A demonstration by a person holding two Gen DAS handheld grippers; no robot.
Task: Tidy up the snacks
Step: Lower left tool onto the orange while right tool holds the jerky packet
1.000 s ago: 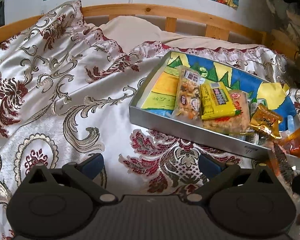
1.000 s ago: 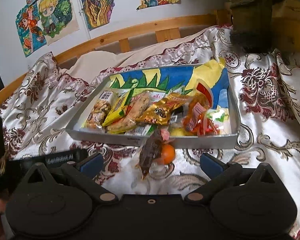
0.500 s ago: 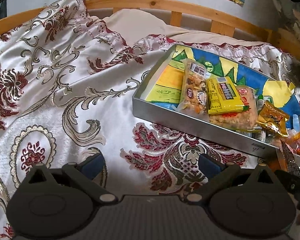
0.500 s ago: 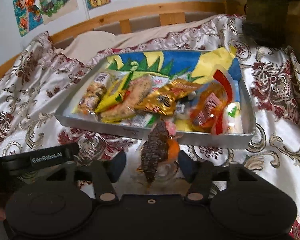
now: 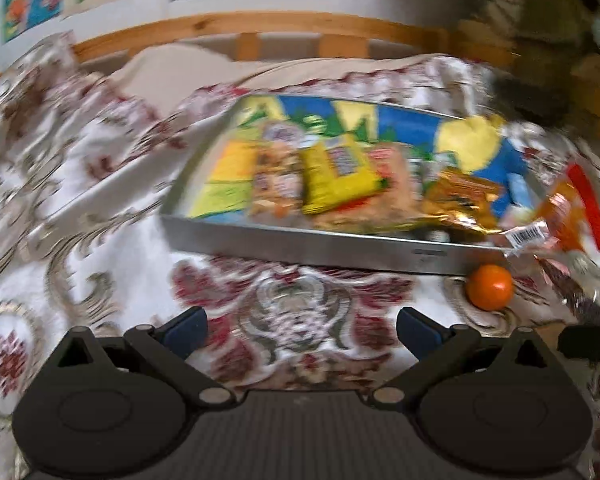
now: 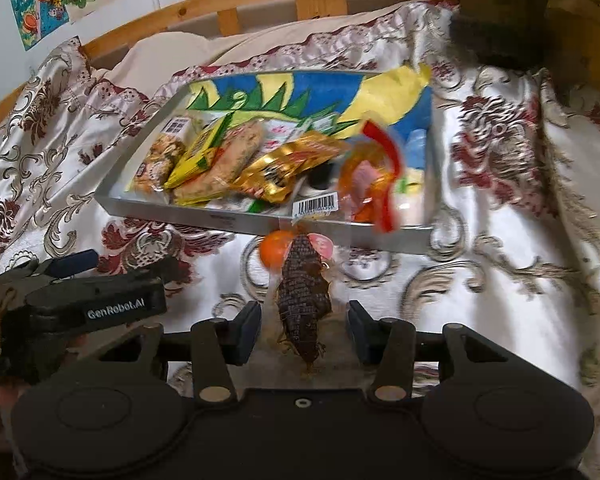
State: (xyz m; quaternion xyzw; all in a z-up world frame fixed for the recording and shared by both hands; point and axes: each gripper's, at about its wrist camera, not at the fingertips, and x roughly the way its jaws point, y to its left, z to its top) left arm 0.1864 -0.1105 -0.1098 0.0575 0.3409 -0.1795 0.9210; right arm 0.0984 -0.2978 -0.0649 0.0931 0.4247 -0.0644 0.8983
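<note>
Dark snack packet [image 6: 303, 292]: long, ribbed brown wrapper, clear crinkled film; long axis runs from the right gripper [image 6: 304, 338] toward the tray [image 6: 204, 218], far tip at the near wall.
Right gripper: jaws have just been closing, packet between them; whether the pads touch the film I cannot tell.
Left gripper [image 5: 302, 334]: spread, nothing between.
Orange ball [image 6: 274, 254]: round, glossy, touching the packet, just before the tray.
Tray: shallow, silvery metal, rectangular, crowded with foil and plastic packets.
</note>
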